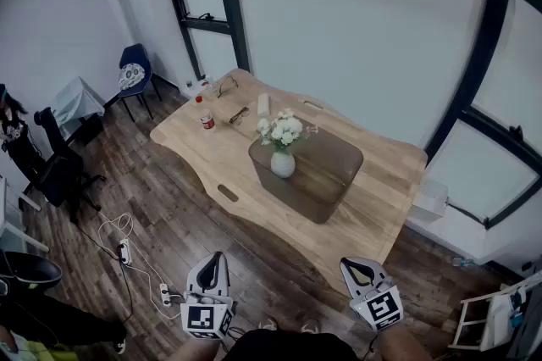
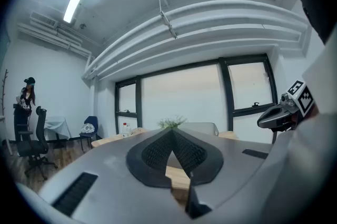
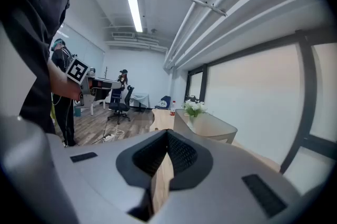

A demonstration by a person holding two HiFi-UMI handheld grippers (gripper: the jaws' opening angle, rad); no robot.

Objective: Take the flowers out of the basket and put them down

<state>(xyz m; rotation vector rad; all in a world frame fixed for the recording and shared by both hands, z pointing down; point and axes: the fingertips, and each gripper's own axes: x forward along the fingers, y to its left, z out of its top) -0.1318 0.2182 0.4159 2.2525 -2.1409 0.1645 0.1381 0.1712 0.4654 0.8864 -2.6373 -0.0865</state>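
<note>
The left gripper (image 1: pixel 218 258) and right gripper (image 1: pixel 349 266) hung empty, jaws pressed together, short of the table (image 1: pixel 385 198), where flowers (image 1: pixel 281 129) stood in a basket (image 1: pixel 330 173).

Table (image 1: pixel 373 207) wood lies open along near edge and right end. Basket (image 1: pixel 305 202), top open, blocks the middle. Can (image 1: pixel 207 121) and small clutter (image 1: pixel 227 85) crowd far-left corner.

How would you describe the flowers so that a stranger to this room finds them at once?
Find the wooden table by the big windows. On it stands a brown basket; the flowers rise from it in a white vase. Nothing else there has white blossoms.
</note>
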